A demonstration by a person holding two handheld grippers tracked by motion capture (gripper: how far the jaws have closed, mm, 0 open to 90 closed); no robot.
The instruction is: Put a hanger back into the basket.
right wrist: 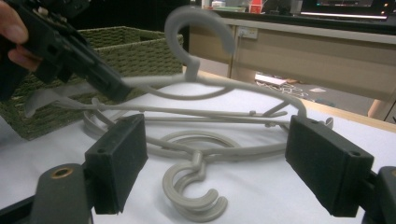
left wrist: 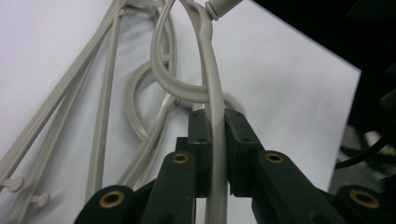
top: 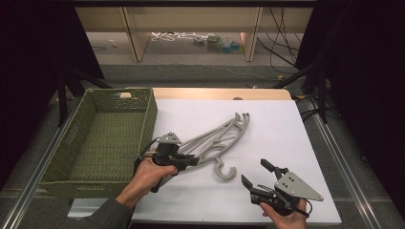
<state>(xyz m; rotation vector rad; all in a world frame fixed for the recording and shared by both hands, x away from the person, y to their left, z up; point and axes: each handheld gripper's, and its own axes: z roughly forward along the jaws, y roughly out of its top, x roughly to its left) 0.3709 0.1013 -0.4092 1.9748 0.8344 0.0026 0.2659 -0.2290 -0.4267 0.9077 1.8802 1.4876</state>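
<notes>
Care was needed: the left hand-held gripper (top: 191, 161) pinched one grey hanger (left wrist: 215, 140), tangled with others mid-frame, while the right hand-held gripper (top: 255, 174) waited wide open.

Lifted hanger's hook (right wrist: 198, 28) motion-blurred; hanger arms (left wrist: 56, 102) cut off at edge.

Two handheld grippers, the left gripper (top: 188, 161) and the right gripper (top: 256, 174), at least two grey hangers (top: 222, 136), one green woven basket (top: 102, 138) and one white table (top: 282, 129).
</notes>
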